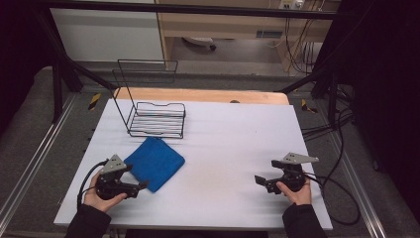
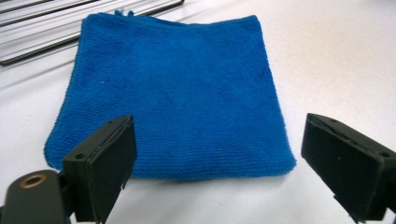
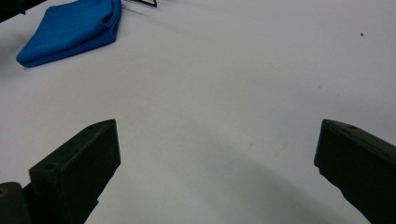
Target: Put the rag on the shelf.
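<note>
A folded blue cloth (image 1: 154,163) lies flat on the white tabletop (image 1: 228,148), at the near left, just in front of a black wire rack (image 1: 156,119) that stands farther back. The step in hand is judged to be the approach to a first grasp of the cloth: nothing has been lifted, and the cloth rests with its folded edge toward the left gripper (image 1: 140,187).

The left gripper is held low at the near edge of the cloth, and its jaws are spread wide. In the left gripper view the cloth (image 2: 173,93) is framed between the 2 black jaws, with its near edge just ahead of them; no contact between pads and fabric can be made out, and nothing is held.

The right gripper (image 1: 258,180) is held well apart from the cloth, at the near right of the tabletop, and is pointed toward the left. Its jaws are also spread wide, with bare tabletop between them, and nothing is touched. In the right gripper view the cloth (image 3: 70,30) is seen far off at the upper left.

For the next move, the left gripper would probably need to be advanced and lowered so that the near edge of the cloth sits between the pads, and then closed. Because the cloth is soft and folded in layers, all layers would have to be caught, or only the top layer may come up.
</note>
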A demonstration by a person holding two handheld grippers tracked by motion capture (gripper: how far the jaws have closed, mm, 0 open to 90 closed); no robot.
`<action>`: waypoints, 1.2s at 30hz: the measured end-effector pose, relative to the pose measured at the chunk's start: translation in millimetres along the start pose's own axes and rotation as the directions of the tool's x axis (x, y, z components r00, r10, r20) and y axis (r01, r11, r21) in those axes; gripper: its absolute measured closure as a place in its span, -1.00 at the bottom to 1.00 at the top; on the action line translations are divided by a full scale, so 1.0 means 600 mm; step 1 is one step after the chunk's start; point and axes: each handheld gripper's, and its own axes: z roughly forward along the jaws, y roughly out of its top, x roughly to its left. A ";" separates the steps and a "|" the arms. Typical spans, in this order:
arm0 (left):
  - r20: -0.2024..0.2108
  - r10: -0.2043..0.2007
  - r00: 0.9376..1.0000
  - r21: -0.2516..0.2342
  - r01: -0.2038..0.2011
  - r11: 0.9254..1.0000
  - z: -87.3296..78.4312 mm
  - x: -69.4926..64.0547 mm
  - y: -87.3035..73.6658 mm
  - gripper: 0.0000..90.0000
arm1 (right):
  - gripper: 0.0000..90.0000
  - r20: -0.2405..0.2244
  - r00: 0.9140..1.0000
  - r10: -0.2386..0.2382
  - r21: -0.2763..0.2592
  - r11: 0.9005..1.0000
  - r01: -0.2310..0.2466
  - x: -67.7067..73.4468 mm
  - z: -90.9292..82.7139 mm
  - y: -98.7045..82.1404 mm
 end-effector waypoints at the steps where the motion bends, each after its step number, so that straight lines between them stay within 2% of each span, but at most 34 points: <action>1: 0.007 0.005 1.000 0.004 -0.005 1.000 0.001 -0.004 0.001 -0.72 | -0.98 -0.001 1.000 -0.001 0.002 1.000 0.001 0.000 0.001 0.000; 7: 0.041 0.027 0.999 0.040 -0.028 0.999 0.012 -0.025 0.005 -0.45 | -0.98 0.004 1.000 -0.005 0.006 1.000 0.005 0.002 0.003 0.000; 11: 0.068 0.022 0.997 0.075 -0.027 0.997 0.020 -0.038 0.006 -0.26 | -0.98 0.006 1.000 -0.010 0.017 1.000 0.010 0.003 0.005 0.000; 19: 0.086 0.016 0.996 0.120 -0.026 0.992 0.029 -0.050 0.003 0.21 | -0.98 0.000 1.000 -0.015 0.025 1.000 0.015 0.005 0.008 0.000; 23: 0.083 0.036 0.996 0.145 -0.048 0.988 0.036 -0.056 0.001 0.39 | -0.98 -0.001 1.000 -0.014 0.026 1.000 0.014 0.005 0.008 0.000; 27: 0.069 0.043 0.997 0.166 -0.054 0.985 0.045 -0.059 -0.002 0.44 | -0.97 -0.002 1.000 -0.014 0.025 1.000 0.014 0.005 0.009 0.000; 30: 0.053 0.038 0.998 0.173 -0.047 0.984 0.048 -0.060 -0.003 0.49 | -0.97 -0.002 1.000 -0.013 0.025 1.000 0.013 0.005 0.009 0.000; 33: 0.031 0.026 0.999 0.179 -0.031 0.983 0.050 -0.059 -0.003 0.66 | -0.97 -0.002 1.000 -0.014 0.029 0.999 0.014 0.005 0.009 0.000; 36: 0.026 0.016 1.000 0.184 -0.021 0.983 0.050 -0.057 -0.002 0.76 | -0.97 -0.004 1.000 -0.013 0.028 1.000 0.013 0.005 0.009 0.000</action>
